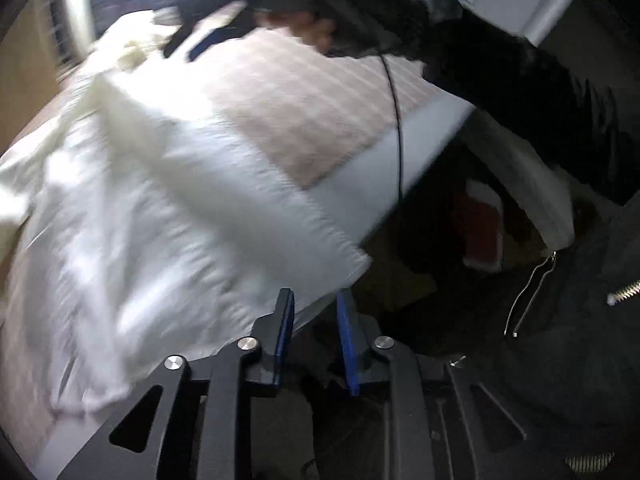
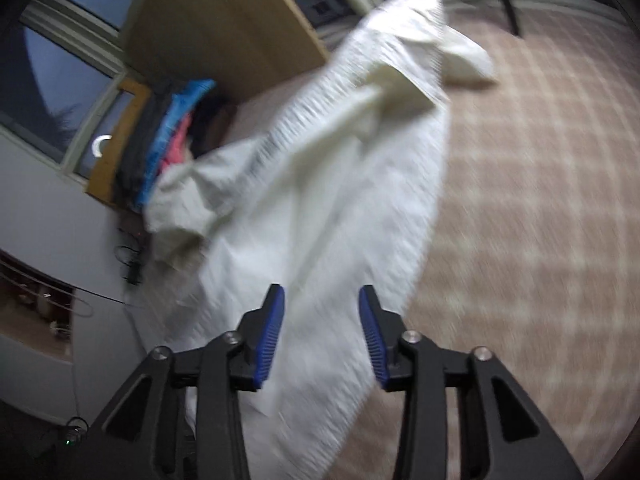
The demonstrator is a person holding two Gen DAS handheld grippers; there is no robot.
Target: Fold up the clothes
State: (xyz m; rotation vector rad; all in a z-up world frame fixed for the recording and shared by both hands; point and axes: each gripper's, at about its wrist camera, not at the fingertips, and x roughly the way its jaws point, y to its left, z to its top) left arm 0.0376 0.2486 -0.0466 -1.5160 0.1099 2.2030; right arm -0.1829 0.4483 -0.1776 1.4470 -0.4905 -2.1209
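At the bottom centre of the left wrist view, the left tongs [image 1: 314, 340] stand released, a narrow gap between the blue-padded fingers and nothing pinched; a corner of the white crinkled cotton garment [image 1: 160, 208] lies just above and left of their tips, apparently hanging over the bed's edge. At the bottom of the right wrist view the right tongs [image 2: 322, 336] are spread wider, also empty, with the same garment [image 2: 320, 200] showing through the gap; whether the pads brush the cloth cannot be told through the blur.

Beyond both tongs the garment lies loose on a bed with a pink-and-white checked quilted cover [image 2: 540, 220]. In the right view its long axis runs from the bottom centre up toward the upper right, where cream-coloured folds, perhaps a collar or sleeve, bunch together. Judged from here, the right tongs sit over the near end and seem better placed to take an edge; the left tongs would reach for the corner.

Farther off, upper centre of the left view, a person's hand [image 1: 312, 28] and dark sleeve [image 1: 520, 92] show. A stack of blue, pink and black clothes [image 2: 172, 132] sits at the left of the right view.
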